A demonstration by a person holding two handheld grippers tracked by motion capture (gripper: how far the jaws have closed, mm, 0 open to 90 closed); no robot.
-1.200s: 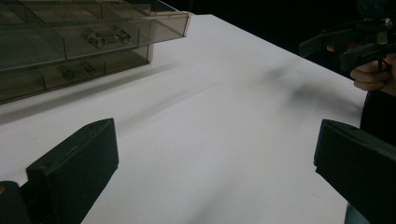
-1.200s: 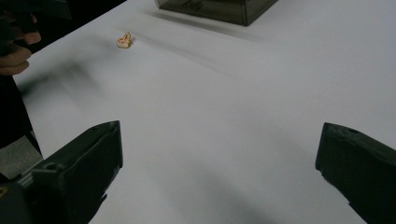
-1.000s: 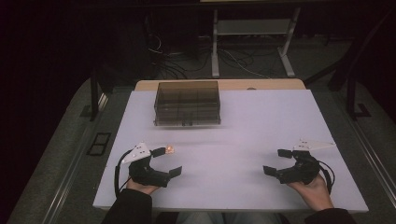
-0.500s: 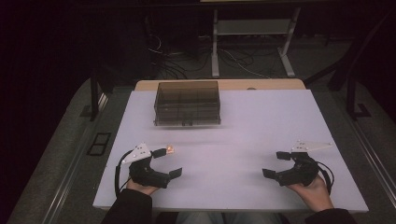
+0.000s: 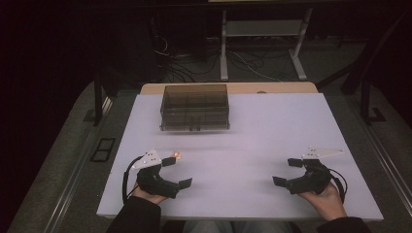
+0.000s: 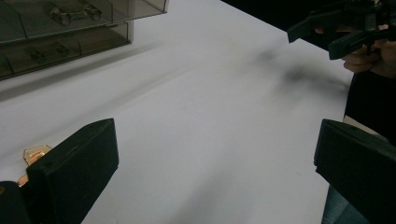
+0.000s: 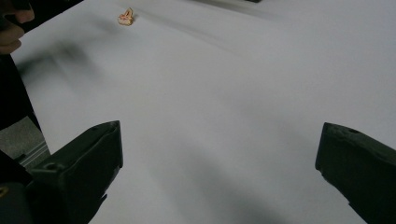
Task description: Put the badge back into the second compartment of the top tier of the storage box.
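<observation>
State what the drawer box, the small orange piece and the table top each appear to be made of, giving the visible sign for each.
Drawer box: probably smoke-tinted clear plastic, glossy; its inner dividers and handles show through the walls.
Small orange piece: possibly shiny metal or glossy plastic; it glints golden-orange, but it is too small to settle.
Table top: a smooth, matt white board, perhaps laminate; it shows soft shadows and no sharp reflections.

Black grippers, seemingly dark sleeves point(image 5: 138, 216).

The left gripper point(image 5: 177, 172) rests wide open beside a small orange piece point(image 5: 177, 155); the right gripper point(image 5: 286, 172) gapes well apart; a smoky drawer box point(image 5: 195, 107) stands behind.
</observation>
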